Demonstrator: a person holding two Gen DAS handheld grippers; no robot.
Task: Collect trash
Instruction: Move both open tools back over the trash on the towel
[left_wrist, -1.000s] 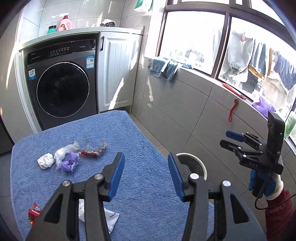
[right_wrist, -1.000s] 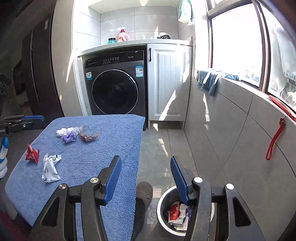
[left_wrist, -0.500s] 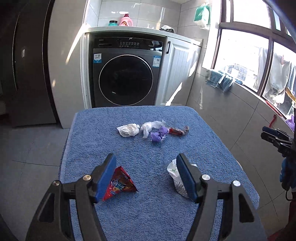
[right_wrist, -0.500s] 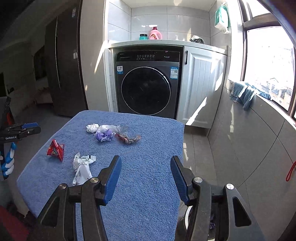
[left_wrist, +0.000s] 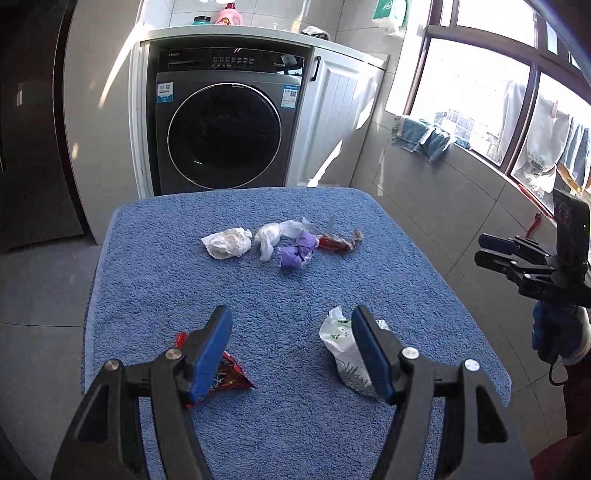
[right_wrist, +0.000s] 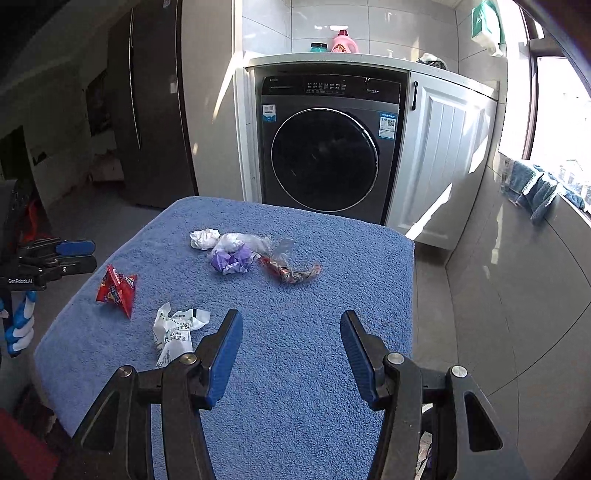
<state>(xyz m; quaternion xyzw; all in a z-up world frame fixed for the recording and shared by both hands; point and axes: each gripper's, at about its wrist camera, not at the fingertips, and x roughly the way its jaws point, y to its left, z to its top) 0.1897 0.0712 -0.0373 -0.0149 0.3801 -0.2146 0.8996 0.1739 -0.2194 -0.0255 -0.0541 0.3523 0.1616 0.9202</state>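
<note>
Seen from the left wrist: a surface (left_wrist: 295, 280) covered with a blue towel, in front of a dark washing machine (left_wrist: 225, 129) and a white cabinet door (left_wrist: 340, 122).

Left gripper (left_wrist: 291, 325) above the near part of the towel, its fingers (left_wrist: 212, 350) released and apart, nothing between them, only bare towel in the gap. Partly behind the left finger, a red snack wrapper (left_wrist: 229, 376) flat on the towel. Partly behind the right finger, a white plastic bag with green print (left_wrist: 340, 347), also on the towel.

Further back, near the middle of the surface, a small group of trash close together: a crumpled white tissue (left_wrist: 227, 242), beside it a white plastic wad (left_wrist: 271, 236), a crumpled purple piece (left_wrist: 297, 251) touching that wad, and a clear wrapper with red inside (left_wrist: 338, 242) at the right end of the group.

Right gripper (right_wrist: 291, 328) above the near right part of the towel, fingers (right_wrist: 225, 354) also released, with an open gap and only towel between them. In this view, red wrapper at the left edge of the surface, white bag just left of the left finger, not touched.

At the right edge of the left view, a hand in a blue glove (left_wrist: 557, 332) under the right gripper, beside the surface and not over it. On the window ledge, a blue cloth (left_wrist: 424, 136) hanging down over the wall tiles.
</note>
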